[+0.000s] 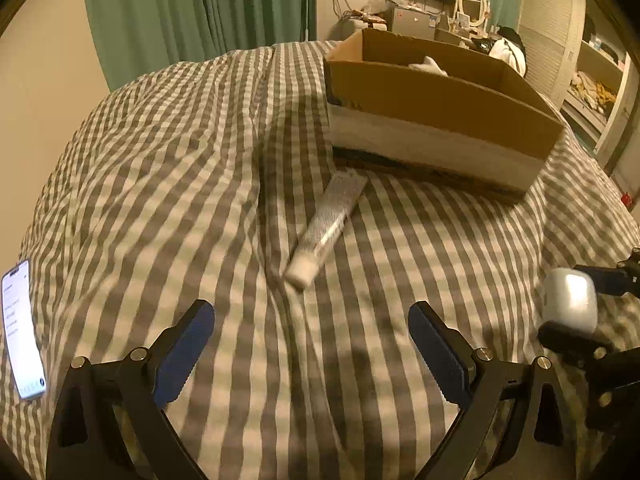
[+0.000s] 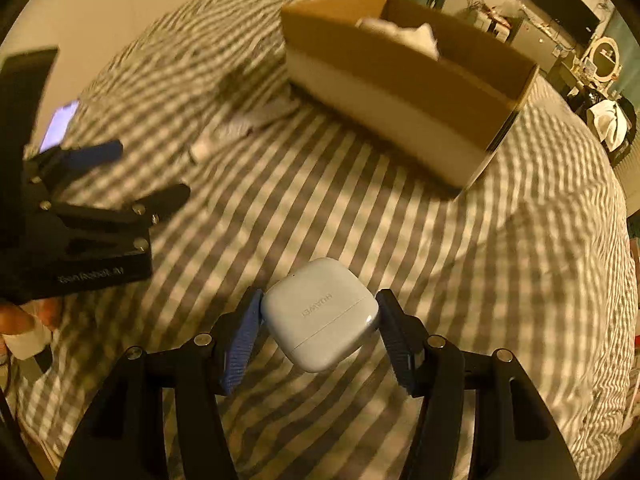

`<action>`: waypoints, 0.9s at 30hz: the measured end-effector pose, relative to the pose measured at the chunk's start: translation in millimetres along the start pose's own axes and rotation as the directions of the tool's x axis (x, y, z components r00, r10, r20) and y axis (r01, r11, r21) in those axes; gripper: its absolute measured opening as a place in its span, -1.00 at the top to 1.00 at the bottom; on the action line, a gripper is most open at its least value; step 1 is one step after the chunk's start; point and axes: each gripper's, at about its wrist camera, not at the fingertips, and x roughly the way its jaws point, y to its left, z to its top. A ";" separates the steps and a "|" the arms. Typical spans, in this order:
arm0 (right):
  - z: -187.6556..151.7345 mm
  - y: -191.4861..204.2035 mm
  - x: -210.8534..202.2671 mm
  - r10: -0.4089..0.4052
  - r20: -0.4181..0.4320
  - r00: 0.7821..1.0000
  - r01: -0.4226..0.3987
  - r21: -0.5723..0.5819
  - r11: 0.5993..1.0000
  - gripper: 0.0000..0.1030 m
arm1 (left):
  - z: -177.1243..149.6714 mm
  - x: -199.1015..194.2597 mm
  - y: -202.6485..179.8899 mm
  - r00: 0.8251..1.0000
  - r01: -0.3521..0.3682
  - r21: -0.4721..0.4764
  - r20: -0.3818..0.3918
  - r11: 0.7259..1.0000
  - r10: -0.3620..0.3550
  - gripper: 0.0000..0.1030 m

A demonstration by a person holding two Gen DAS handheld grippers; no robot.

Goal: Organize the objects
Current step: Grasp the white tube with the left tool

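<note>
Now, landmark: open brown cardboard box (image 1: 436,100) on the grey-and-white checked bedspread (image 1: 200,168); every place below is given from it.
Right gripper (image 2: 320,320): its blue-padded fingers (image 2: 240,344) are clenched on a small pale rounded-square earbud case (image 2: 320,314), one pad on each flank, with the lid seam facing the camera. No earlier view is there to compare.
Earbud case position: well short of the box's near long wall and just off the bedspread, as far as the shadow beneath it suggests. In the left view it shows at the far right, near the box's near right corner side (image 1: 570,304).
Why held so: a side-to-side pinch across the smooth shell keeps it level for a carry over the box wall, by my reading.
Left gripper (image 1: 312,344): fingers released and spread wide, nothing between them, pointing down at the bedspread.
Silver-grey squeeze tube with a white cap (image 1: 328,228): lies flat on the bedspread, its crimped end just beside the box's near left corner, cap toward the left gripper, clear of the fingers.
Box contents: crumpled white item (image 1: 428,66) inside.
Lit white smartphone (image 1: 22,332): well away from the box, at the bed's left edge.
Likely step: drop the case in the box; tube next.
</note>
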 end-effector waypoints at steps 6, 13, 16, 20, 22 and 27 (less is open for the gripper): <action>48.6 -17.8 -2.4 0.011 0.075 0.997 -0.015 0.054 0.998 -0.13 | 37.1 27.7 -1.9 1.000 -0.001 0.058 -0.013 0.998 0.001 -0.94; 80.9 -38.6 13.8 0.062 0.131 0.989 -0.077 0.110 0.991 -0.13 | 61.9 81.9 -8.1 0.996 0.021 0.086 -0.088 0.996 -0.013 -0.35; 80.4 -42.6 22.3 0.118 0.120 0.986 -0.133 0.128 0.983 -0.12 | 61.8 102.8 -9.6 0.988 0.046 0.083 -0.150 0.995 -0.033 -0.01; 80.6 -42.1 22.1 0.143 0.134 0.981 -0.161 0.135 0.978 -0.13 | 61.4 97.8 -17.6 0.991 0.040 0.120 -0.129 0.992 -0.024 0.47; 80.1 -41.6 20.5 0.138 0.142 0.980 -0.157 0.137 0.978 -0.13 | 57.2 89.0 -20.1 0.992 0.015 0.138 -0.124 0.990 0.002 0.48; 71.5 -38.7 11.7 0.127 0.155 0.980 -0.149 0.146 0.978 -0.13 | 44.8 60.5 -20.0 0.992 0.044 0.128 -0.121 0.991 -0.028 0.48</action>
